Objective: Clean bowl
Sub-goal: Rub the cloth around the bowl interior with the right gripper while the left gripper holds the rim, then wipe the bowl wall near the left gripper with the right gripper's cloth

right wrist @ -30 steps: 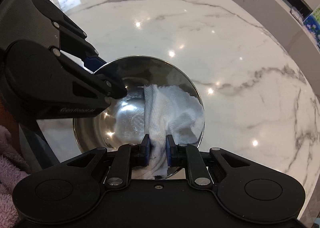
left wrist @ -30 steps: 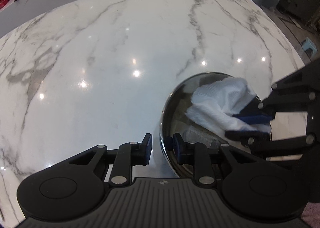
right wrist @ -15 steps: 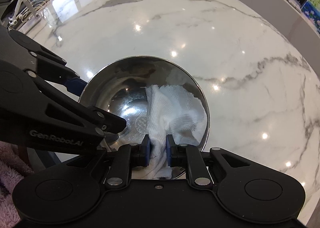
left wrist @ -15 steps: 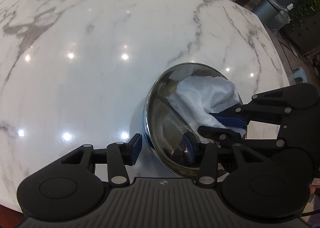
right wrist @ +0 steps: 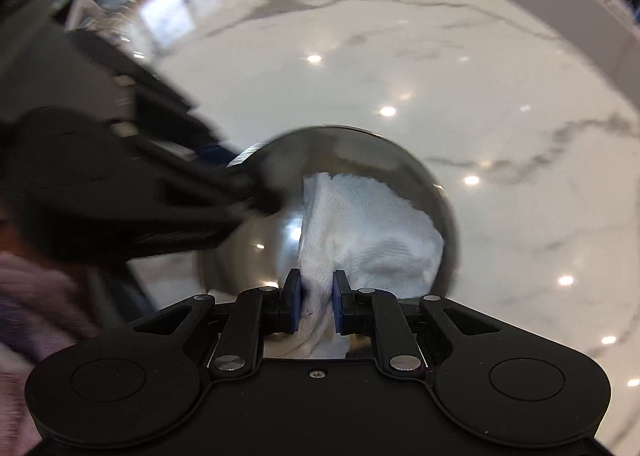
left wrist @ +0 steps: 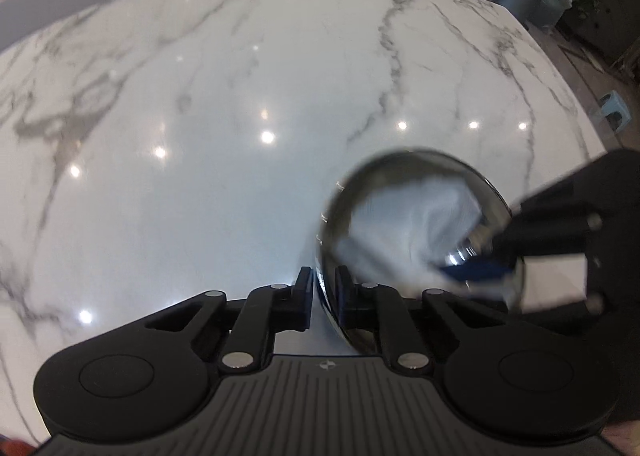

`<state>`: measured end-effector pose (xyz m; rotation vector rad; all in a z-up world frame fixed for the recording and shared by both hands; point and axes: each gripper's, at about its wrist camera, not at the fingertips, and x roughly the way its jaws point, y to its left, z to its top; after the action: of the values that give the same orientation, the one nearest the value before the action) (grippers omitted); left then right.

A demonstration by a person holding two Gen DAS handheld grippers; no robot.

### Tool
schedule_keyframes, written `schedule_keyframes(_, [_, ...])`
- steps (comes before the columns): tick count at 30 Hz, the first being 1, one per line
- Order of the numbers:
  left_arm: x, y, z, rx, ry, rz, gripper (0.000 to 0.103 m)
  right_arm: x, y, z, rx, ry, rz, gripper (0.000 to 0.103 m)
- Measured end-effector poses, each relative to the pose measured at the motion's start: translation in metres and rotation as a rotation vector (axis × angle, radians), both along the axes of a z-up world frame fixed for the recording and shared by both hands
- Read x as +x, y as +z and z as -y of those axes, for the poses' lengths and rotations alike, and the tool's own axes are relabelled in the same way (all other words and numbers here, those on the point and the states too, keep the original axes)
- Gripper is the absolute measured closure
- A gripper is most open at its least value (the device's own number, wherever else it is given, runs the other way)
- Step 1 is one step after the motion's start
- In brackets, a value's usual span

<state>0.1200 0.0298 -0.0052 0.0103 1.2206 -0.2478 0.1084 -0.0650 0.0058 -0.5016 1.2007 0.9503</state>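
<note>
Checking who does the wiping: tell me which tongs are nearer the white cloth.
Right. The right tongs are shut on the white cloth inside the steel bowl. The left tongs pinch the bowl's near rim, beside the cloth.

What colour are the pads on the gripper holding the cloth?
Blue pads, pinching the white cloth; clearest in the right wrist view.
</note>
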Motion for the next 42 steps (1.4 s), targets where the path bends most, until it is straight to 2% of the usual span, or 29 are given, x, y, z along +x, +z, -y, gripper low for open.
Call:
schedule_keyframes(2, [0.002,0.0,0.003,0.012,-0.021,0.004,0.093,0.001,-0.003,-0.001,-0.001,0.007,-0.023,0.09])
schedule_keyframes(7, [0.001,0.0,0.011,0.05,-0.06,0.022,0.093,-0.001,-0.007,-0.005,-0.058,0.028,0.005,0.09])
schedule_keyframes(10, [0.002,-0.001,0.01,0.045,-0.061,0.02,0.092,-0.004,-0.006,-0.004,-0.117,0.037,0.07,0.09])
schedule_keyframes(13, [0.002,-0.001,0.006,0.03,-0.054,0.018,0.09,-0.001,-0.005,0.001,-0.14,-0.01,0.108,0.09])
schedule_keyframes(16, [0.003,-0.001,0.006,0.027,-0.044,0.02,0.09,0.003,-0.007,0.005,-0.122,-0.055,0.091,0.09])
schedule_keyframes(21, [-0.001,0.0,0.005,0.004,0.005,0.011,0.09,0.002,-0.009,0.007,-0.115,-0.062,0.089,0.09])
schedule_keyframes(22, [-0.002,0.001,0.004,-0.018,0.014,0.002,0.084,0.002,-0.009,0.008,-0.114,-0.061,0.089,0.09])
schedule_keyframes(24, [-0.005,0.0,0.001,-0.053,0.033,-0.018,0.081,0.002,-0.009,0.008,-0.111,-0.06,0.089,0.09])
schedule_keyframes(27, [-0.009,-0.002,0.003,-0.033,0.021,-0.01,0.081,0.001,-0.01,0.01,-0.107,-0.057,0.093,0.09])
schedule_keyframes(31, [-0.012,-0.004,0.008,0.001,-0.025,0.009,0.086,0.0,-0.01,0.013,-0.099,-0.055,0.096,0.09])
schedule_keyframes(35, [-0.012,-0.004,0.011,0.017,-0.054,0.014,0.086,0.0,-0.009,0.013,-0.094,-0.049,0.122,0.09])
schedule_keyframes(42, [-0.013,-0.005,0.013,0.039,-0.089,0.017,0.086,0.003,0.01,0.009,-0.055,-0.051,0.167,0.09])
